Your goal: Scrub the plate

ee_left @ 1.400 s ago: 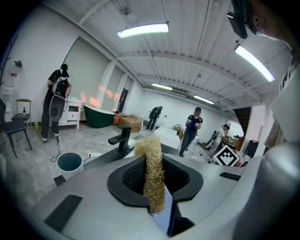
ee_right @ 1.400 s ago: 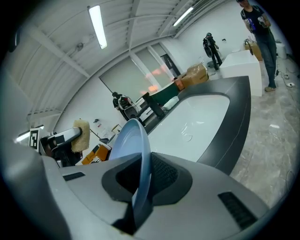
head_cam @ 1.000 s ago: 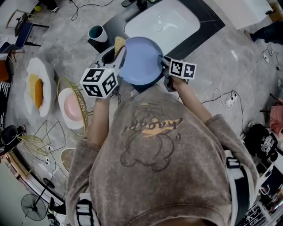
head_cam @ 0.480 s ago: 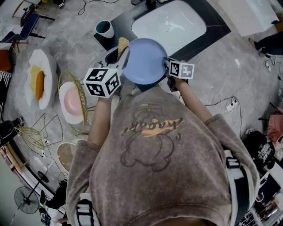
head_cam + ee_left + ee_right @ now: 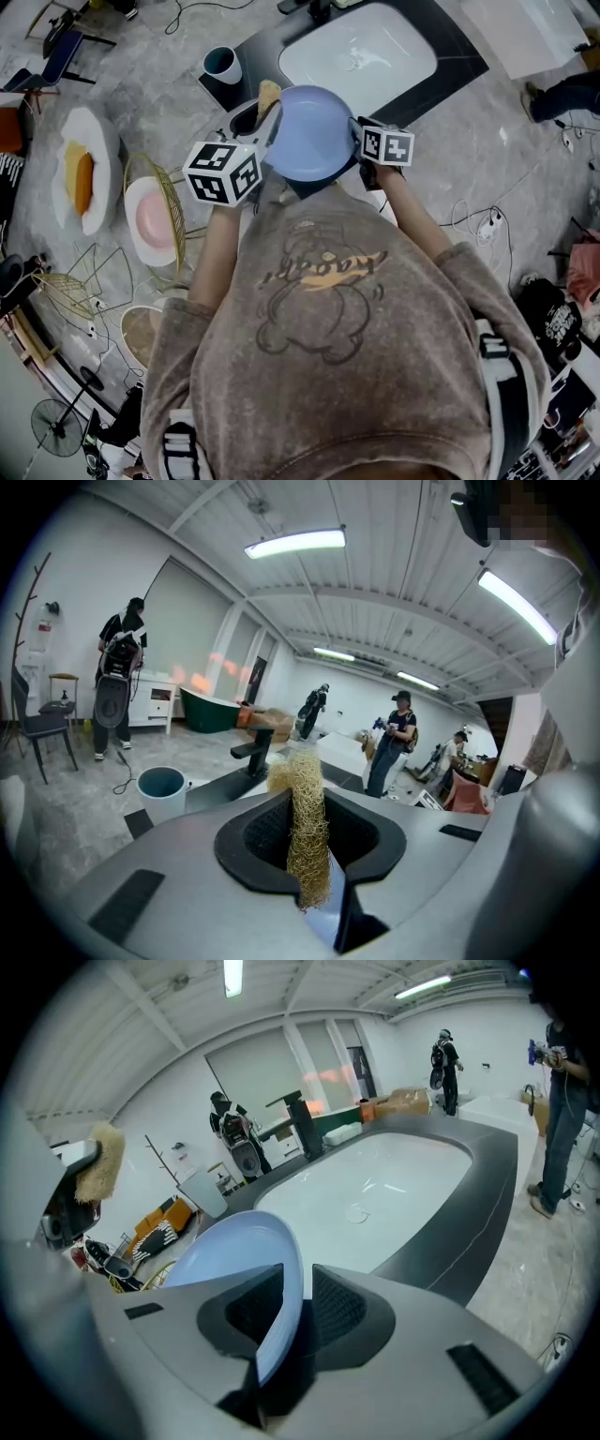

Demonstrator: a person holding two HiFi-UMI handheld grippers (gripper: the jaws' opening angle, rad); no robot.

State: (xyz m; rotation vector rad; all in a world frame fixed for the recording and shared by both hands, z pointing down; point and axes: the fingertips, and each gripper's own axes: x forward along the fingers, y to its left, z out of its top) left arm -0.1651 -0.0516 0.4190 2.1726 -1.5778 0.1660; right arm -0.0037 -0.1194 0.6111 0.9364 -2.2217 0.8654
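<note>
A light blue plate (image 5: pixel 309 131) hangs on edge over the dark counter in front of the sink. Its rim (image 5: pixel 234 1251) stands between the jaws of my right gripper (image 5: pixel 298 1312), whose marker cube (image 5: pixel 386 145) shows at the plate's right. Those jaws have just been opening: the rim leans on one pad and a thin dark gap shows at the other. My left gripper (image 5: pixel 309 855) is shut on a tan fibrous scrubber (image 5: pixel 305 836). The scrubber (image 5: pixel 269 94) sits at the plate's upper left edge; whether it touches the plate I cannot tell.
A white sink basin (image 5: pixel 361 52) with a black faucet (image 5: pixel 300 1119) lies beyond the plate. A teal cup (image 5: pixel 221 64) stands on the counter's left end. A pink plate (image 5: pixel 150 220) in a wire rack and a white dish (image 5: pixel 80 178) lie at the left. Several people stand farther off.
The plate has rolled in the right gripper and shows more of a domed face. The left gripper and scrubber have barely shifted in the view.
</note>
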